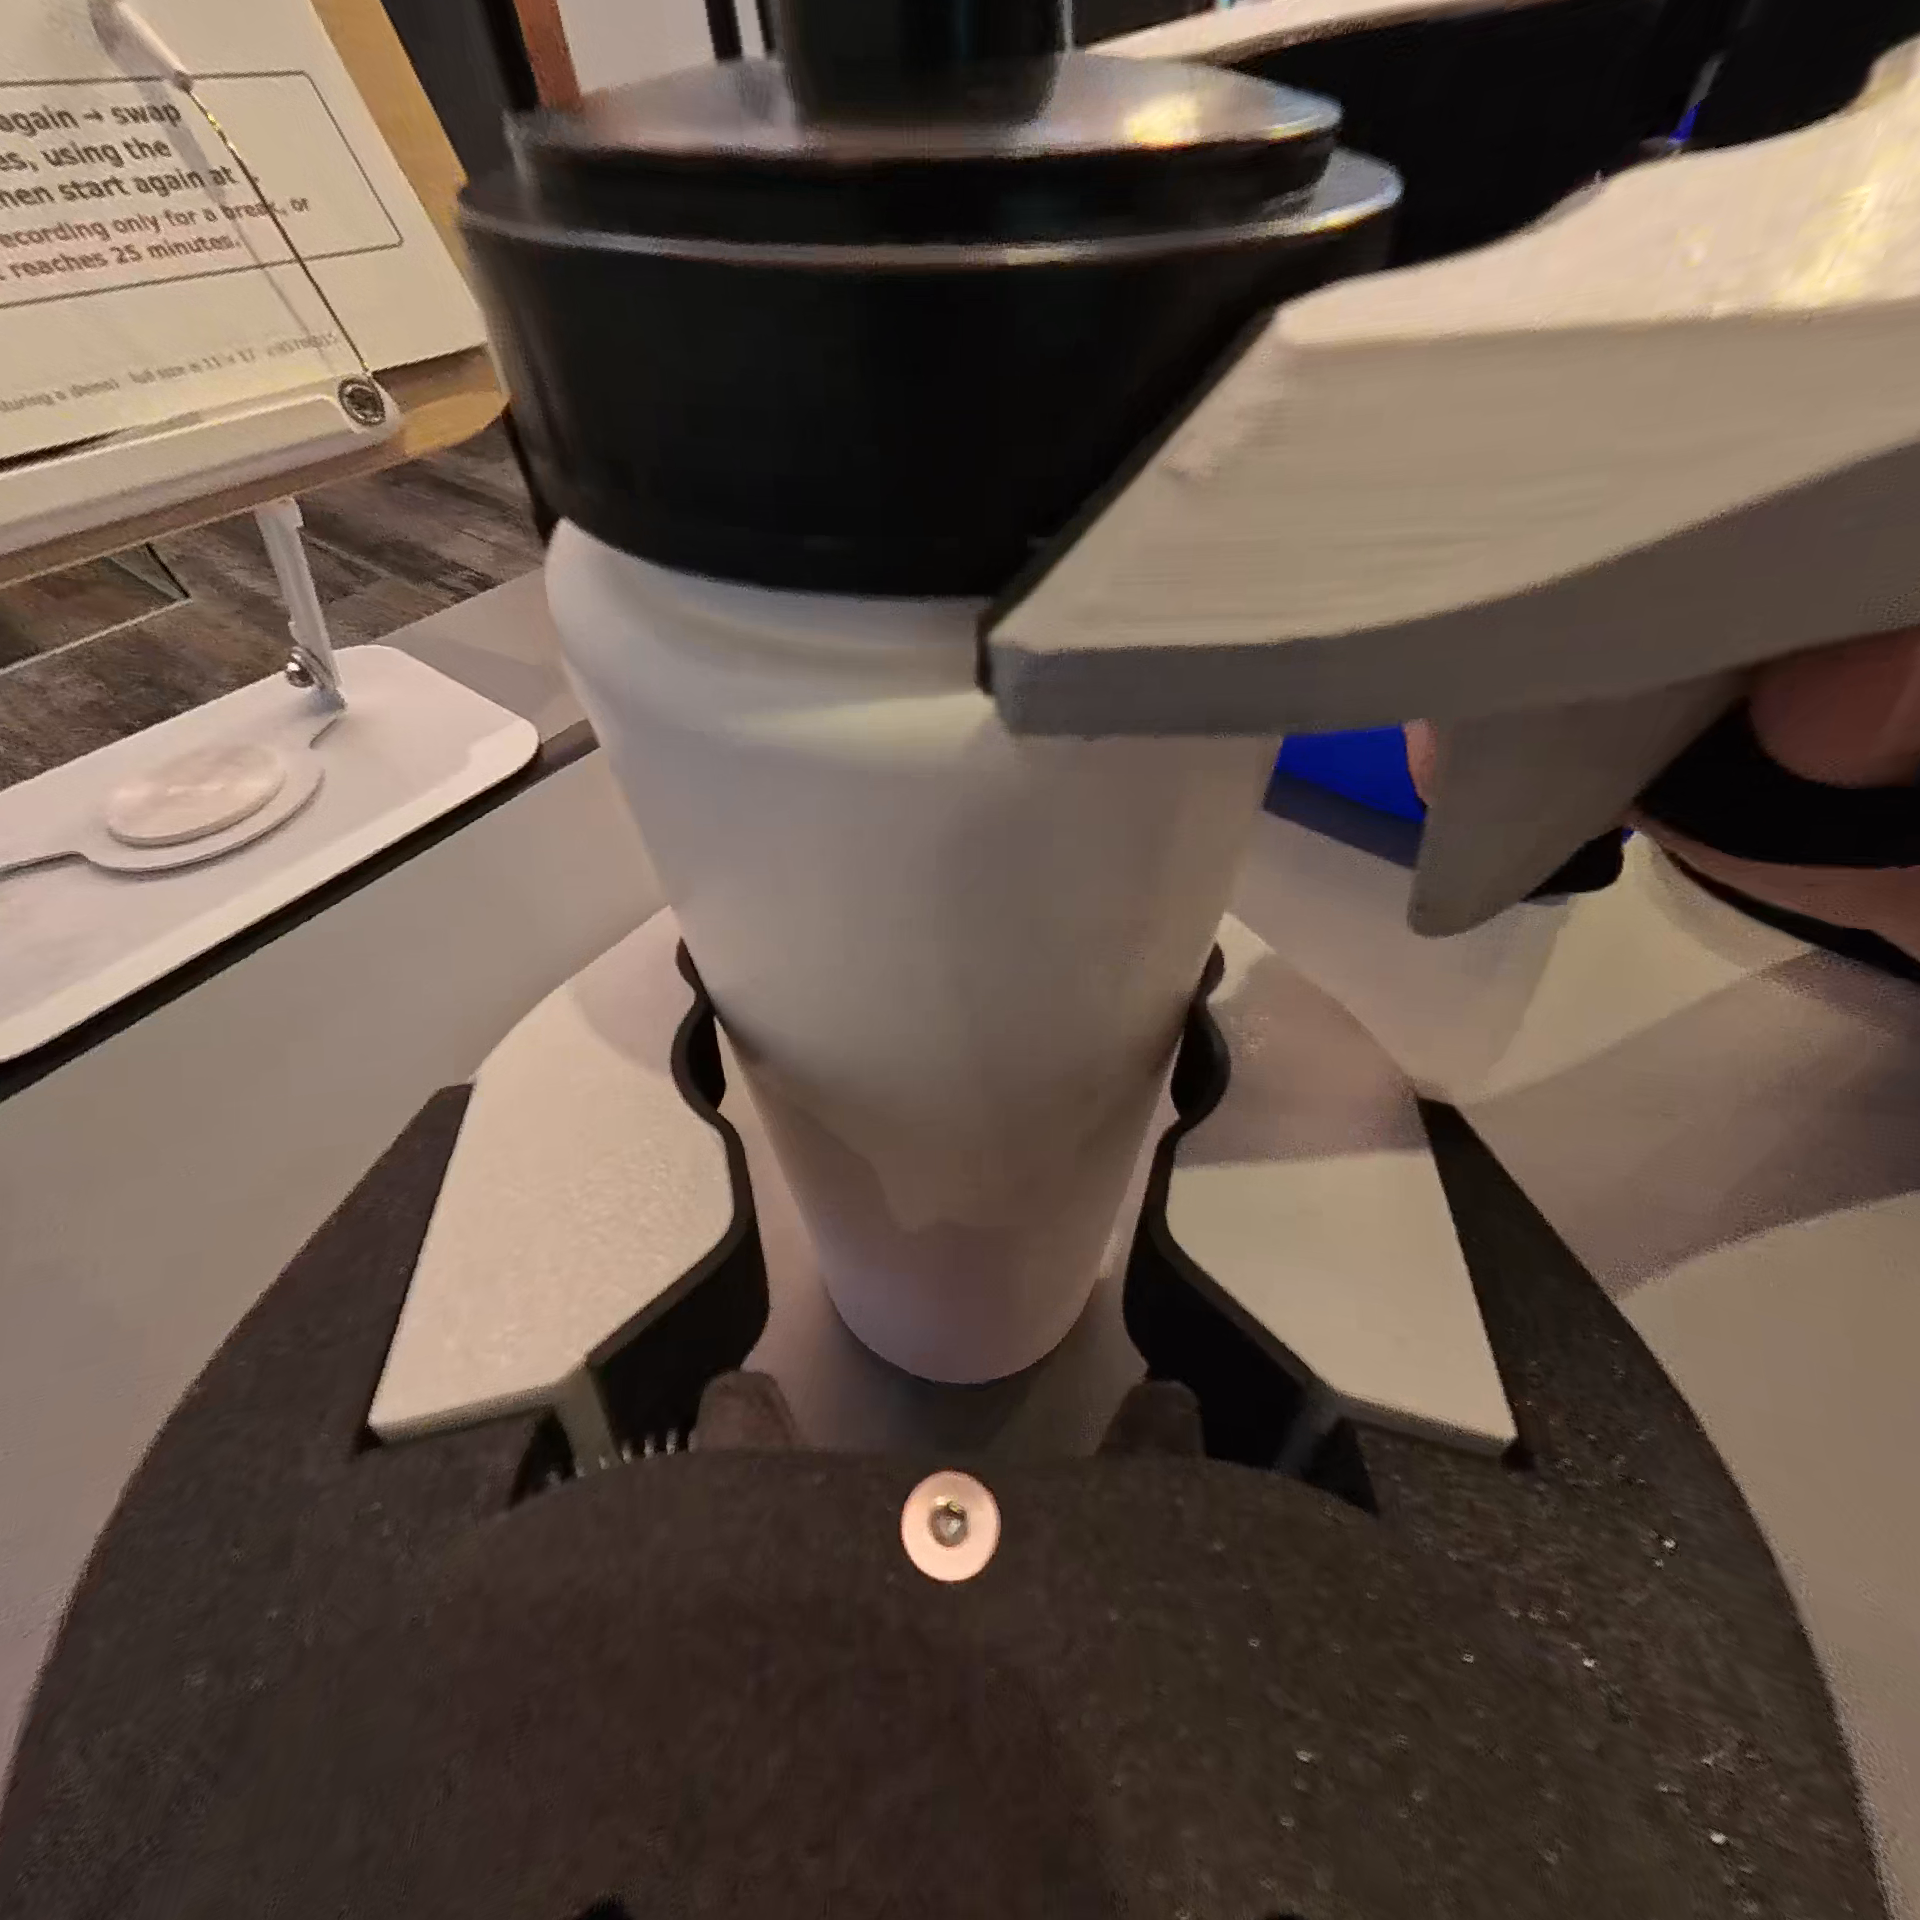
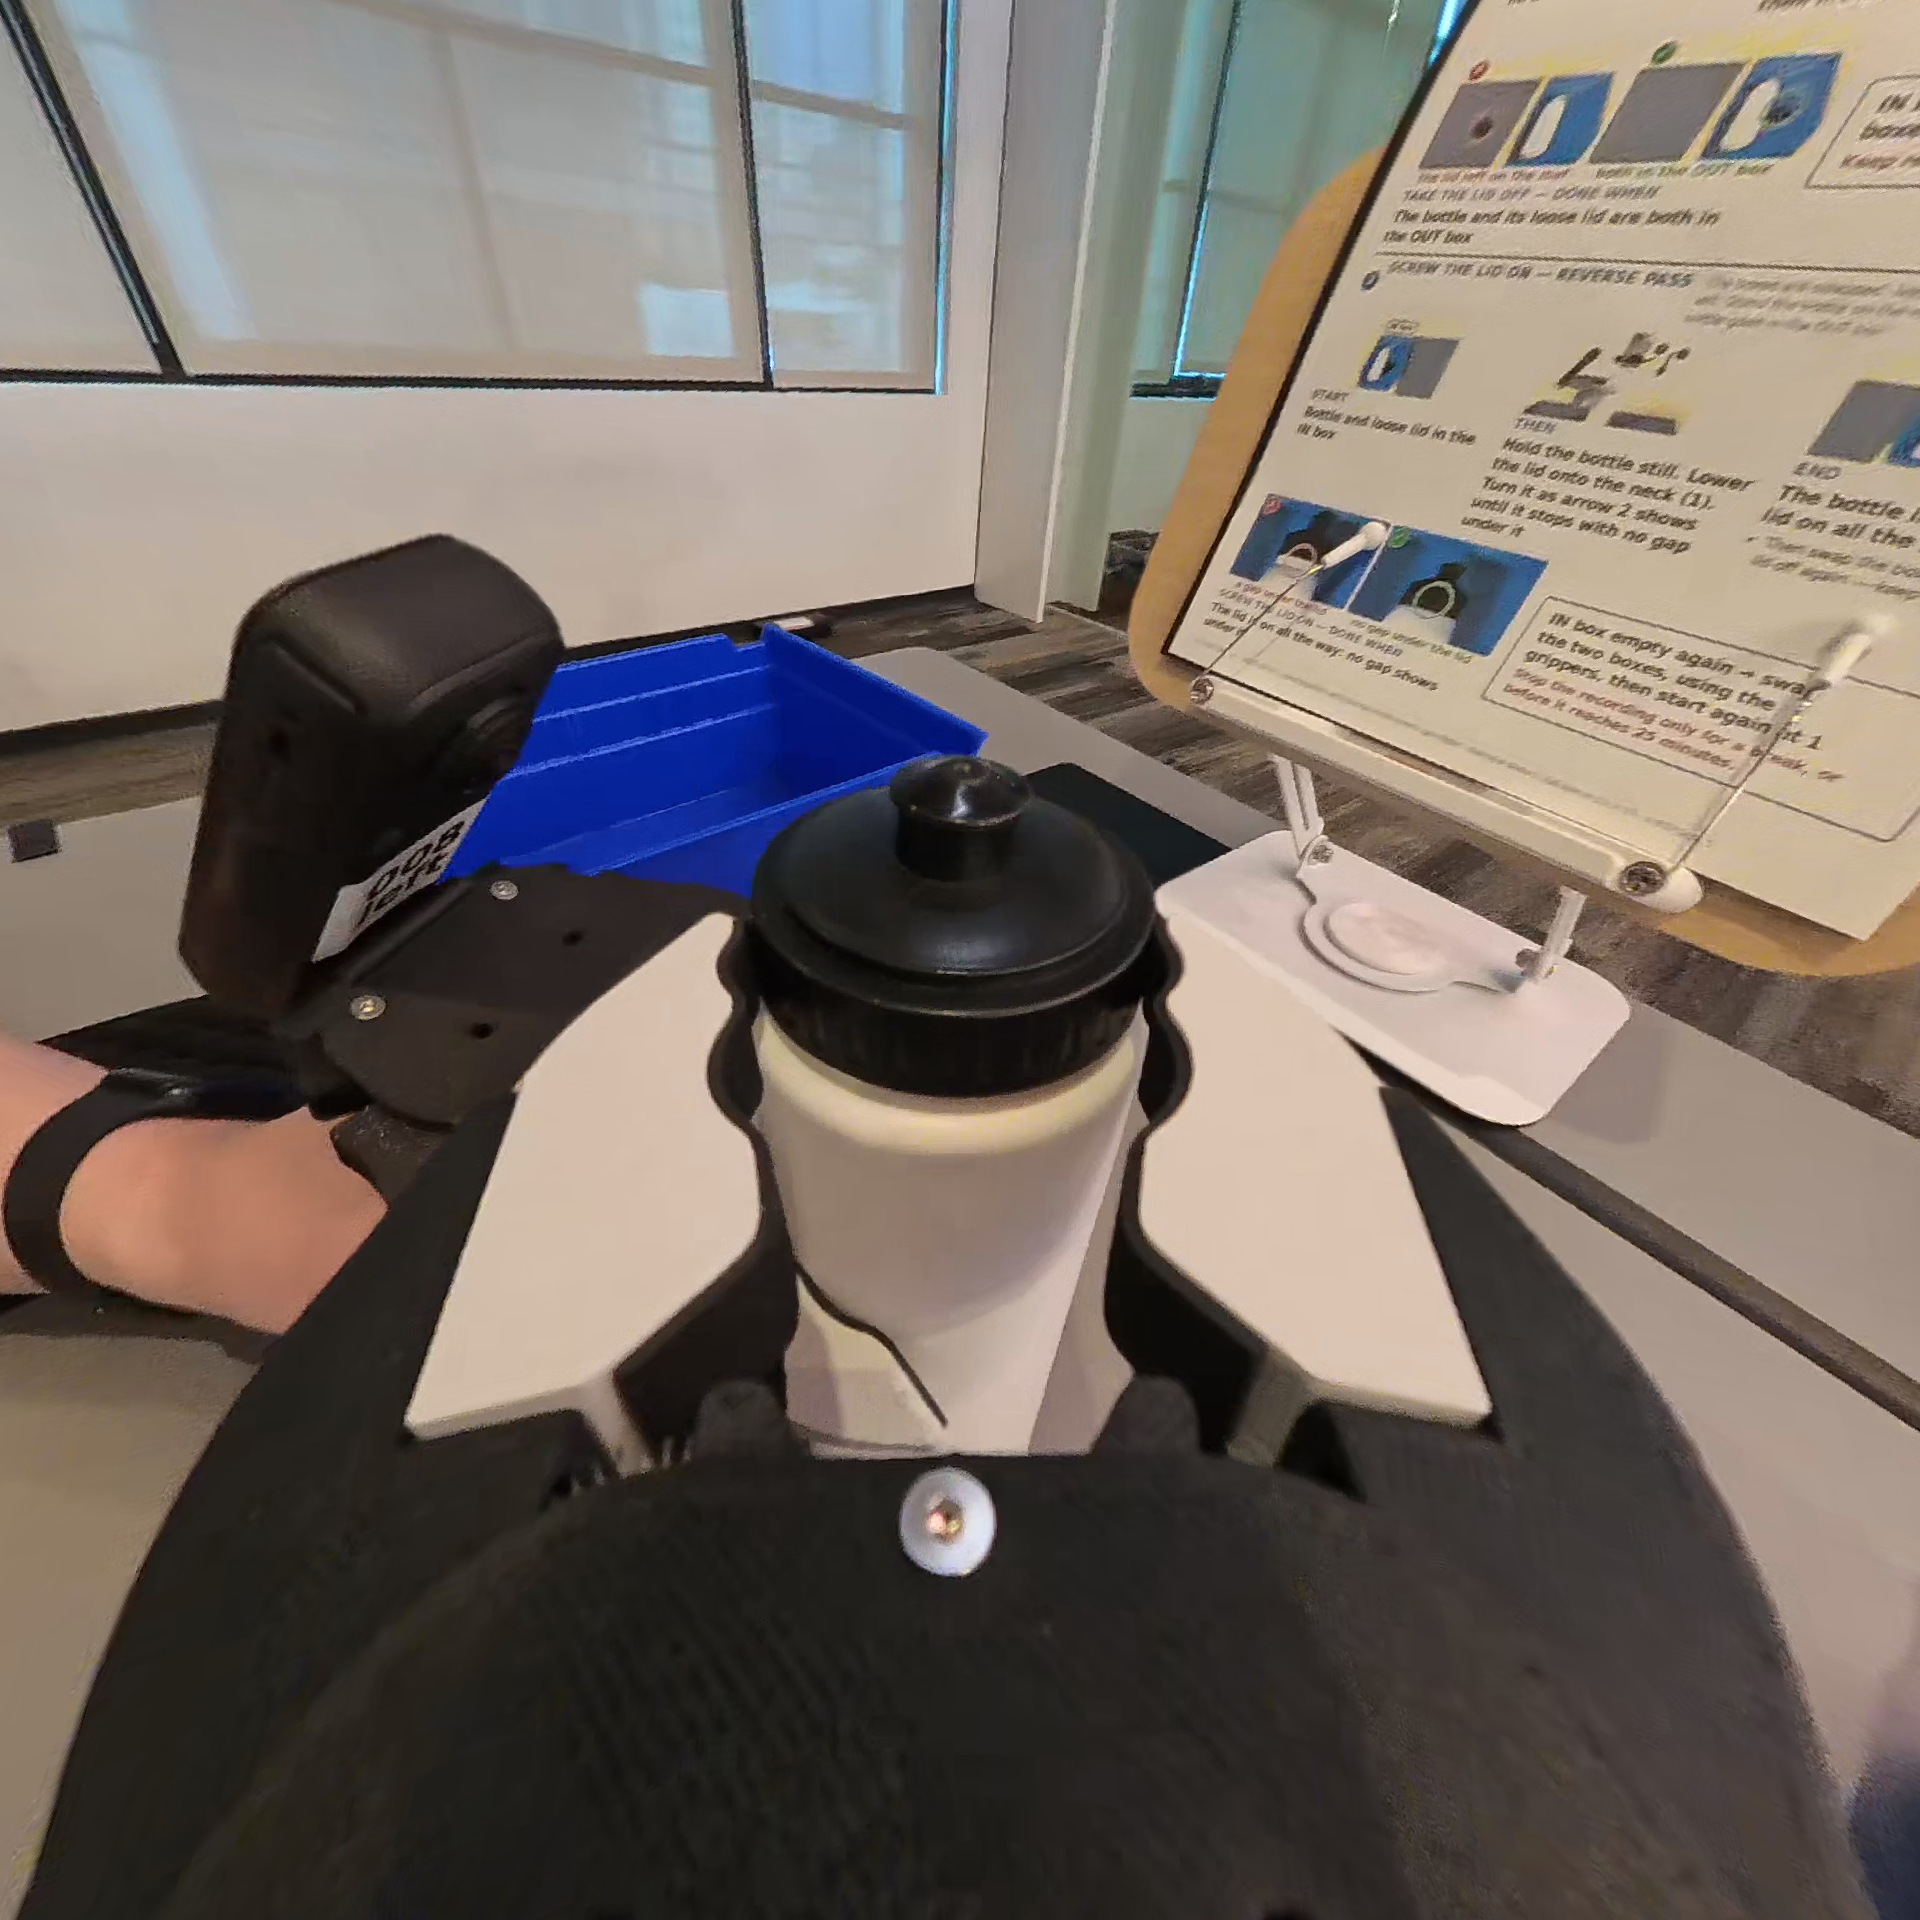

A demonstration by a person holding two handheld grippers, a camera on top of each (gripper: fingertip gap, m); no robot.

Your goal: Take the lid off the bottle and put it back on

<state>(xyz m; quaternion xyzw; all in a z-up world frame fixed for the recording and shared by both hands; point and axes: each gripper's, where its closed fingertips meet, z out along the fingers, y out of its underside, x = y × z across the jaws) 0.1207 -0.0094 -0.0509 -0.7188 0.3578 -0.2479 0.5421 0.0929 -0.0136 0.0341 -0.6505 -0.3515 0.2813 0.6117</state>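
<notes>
I am clamping the left gripper (image 1: 951,1049) fingers on the white bottle (image 1: 935,935) body and the right gripper (image 2: 948,1008) fingers on its black lid (image 2: 951,935), while only the right wrist view is showing the blue bin (image 2: 717,769) on the counter (image 2: 1714,1299).

A grey worktop (image 2: 1714,1351) carried a white stand (image 2: 1455,1018) propping a printed instruction sheet (image 2: 1621,436) against a tan board. Behind it ran a white wall (image 2: 499,499) under large frosted windows (image 2: 468,177) with dark frames, letting in soft daylight. The floor (image 2: 1049,634) beyond was dark wood-patterned planks.
</notes>
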